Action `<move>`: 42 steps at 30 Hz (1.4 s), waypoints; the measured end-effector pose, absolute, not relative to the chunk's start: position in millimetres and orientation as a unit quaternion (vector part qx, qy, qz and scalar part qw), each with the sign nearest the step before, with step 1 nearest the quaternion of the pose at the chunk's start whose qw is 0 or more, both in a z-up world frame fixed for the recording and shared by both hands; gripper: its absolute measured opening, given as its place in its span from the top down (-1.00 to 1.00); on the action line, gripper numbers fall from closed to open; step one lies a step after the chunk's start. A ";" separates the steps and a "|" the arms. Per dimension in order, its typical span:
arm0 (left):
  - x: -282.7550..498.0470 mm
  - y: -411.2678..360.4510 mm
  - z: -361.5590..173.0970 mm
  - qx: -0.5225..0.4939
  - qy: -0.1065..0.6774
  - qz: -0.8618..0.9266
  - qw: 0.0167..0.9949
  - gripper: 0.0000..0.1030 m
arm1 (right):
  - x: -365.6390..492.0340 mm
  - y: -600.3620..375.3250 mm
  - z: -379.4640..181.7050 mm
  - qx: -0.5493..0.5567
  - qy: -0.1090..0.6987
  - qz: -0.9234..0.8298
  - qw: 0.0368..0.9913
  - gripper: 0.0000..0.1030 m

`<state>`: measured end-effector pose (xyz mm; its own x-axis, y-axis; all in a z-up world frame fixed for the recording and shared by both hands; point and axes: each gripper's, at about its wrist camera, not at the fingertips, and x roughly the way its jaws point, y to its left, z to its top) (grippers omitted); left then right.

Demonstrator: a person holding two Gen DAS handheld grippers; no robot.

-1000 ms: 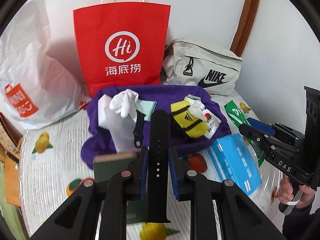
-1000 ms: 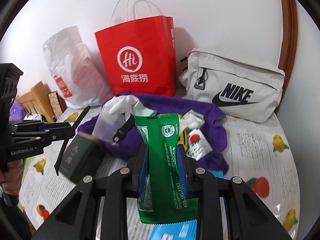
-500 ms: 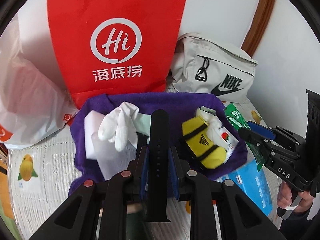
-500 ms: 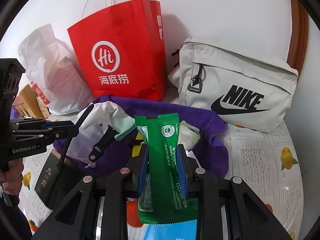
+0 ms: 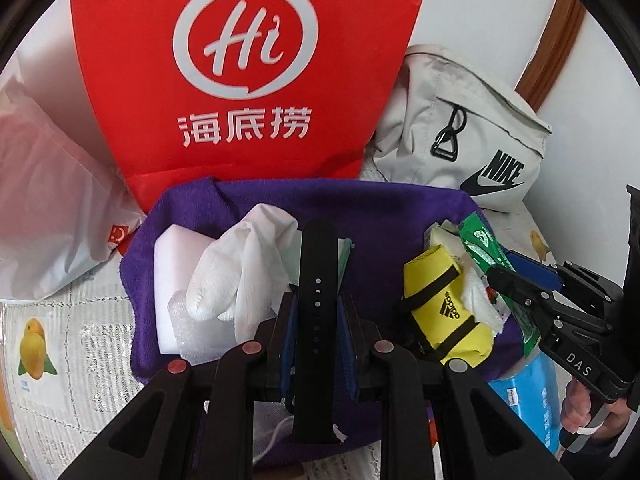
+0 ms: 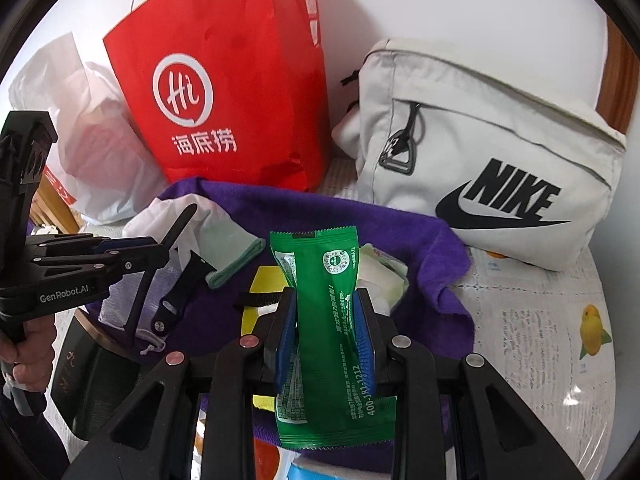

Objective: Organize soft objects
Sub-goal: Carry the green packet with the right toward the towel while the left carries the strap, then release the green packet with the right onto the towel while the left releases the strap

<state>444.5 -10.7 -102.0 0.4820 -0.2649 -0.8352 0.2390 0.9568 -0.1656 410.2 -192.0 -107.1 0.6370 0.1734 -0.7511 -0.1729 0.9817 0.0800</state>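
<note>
My left gripper (image 5: 316, 316) is shut on a black watch strap (image 5: 316, 280) and holds it over a purple towel (image 5: 360, 208). On the towel lie a white cloth (image 5: 240, 268), a white foam block (image 5: 176, 252) and a yellow pouch (image 5: 444, 304). My right gripper (image 6: 324, 320) is shut on a green packet (image 6: 324, 312) above the towel (image 6: 420, 248). The right gripper also shows in the left wrist view (image 5: 508, 276), and the left gripper in the right wrist view (image 6: 160, 252). A second black strap (image 6: 180, 292) lies on the towel.
A red paper bag (image 5: 248, 60) stands behind the towel, a grey Nike bag (image 6: 492, 160) to its right, a white plastic bag (image 5: 48, 200) to its left. A blue packet (image 5: 532, 400) and a dark green box (image 6: 92, 380) lie by the towel's near edge.
Both grippers have moved forward toward the towel and the bags, which now look larger. Each still holds its item.
</note>
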 end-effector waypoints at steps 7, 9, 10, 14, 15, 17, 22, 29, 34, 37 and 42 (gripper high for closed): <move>450.4 -16.3 -118.0 -0.007 0.505 -0.146 0.851 0.61 | 419.8 -187.1 -117.7 -0.007 0.432 0.101 0.896 0.42; 451.0 -15.7 -119.7 -0.008 0.507 -0.146 0.850 0.61 | 420.6 -187.9 -118.7 -0.006 0.433 0.099 0.896 0.39; 451.6 -15.3 -120.5 -0.010 0.508 -0.143 0.849 0.61 | 420.7 -187.7 -118.8 -0.008 0.433 0.100 0.896 0.38; 452.8 -15.9 -123.2 -0.009 0.510 -0.136 0.849 0.60 | 419.1 -188.9 -116.4 -0.008 0.427 0.098 0.899 0.28; 453.4 -16.7 -122.9 -0.010 0.510 -0.136 0.849 0.57 | 419.1 -189.5 -116.2 -0.007 0.426 0.098 0.900 0.21; 453.2 -17.9 -121.6 -0.010 0.509 -0.134 0.850 0.38 | 418.7 -191.2 -114.9 -0.004 0.424 0.096 0.901 0.01; 449.6 -23.5 -111.8 0.007 0.500 -0.122 0.858 0.16 | 411.7 -196.0 -106.9 0.001 0.418 0.094 0.904 -0.09; 433.8 -25.1 -88.9 0.025 0.485 -0.102 0.868 -0.16 | 392.4 -199.4 -89.7 0.000 0.409 0.089 0.908 -0.23; 408.9 -23.1 -62.9 0.027 0.462 -0.090 0.882 -0.44 | 373.3 -199.4 -77.0 -0.004 0.402 0.087 0.912 -0.36; 390.4 -19.0 -48.7 0.023 0.450 -0.074 0.890 -0.54 | 356.2 -202.2 -66.8 -0.002 0.394 0.081 0.916 -0.49; 353.4 -15.3 -34.5 0.042 0.440 -0.041 0.896 -0.77 | 319.1 -206.4 -51.1 0.018 0.382 0.088 0.920 -0.69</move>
<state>353.4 -15.3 -34.5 0.6090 -0.0358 -0.7924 0.1095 0.9932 0.0393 319.1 -206.4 -51.1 0.6928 0.1757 -0.6994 -0.1480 0.9839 0.1006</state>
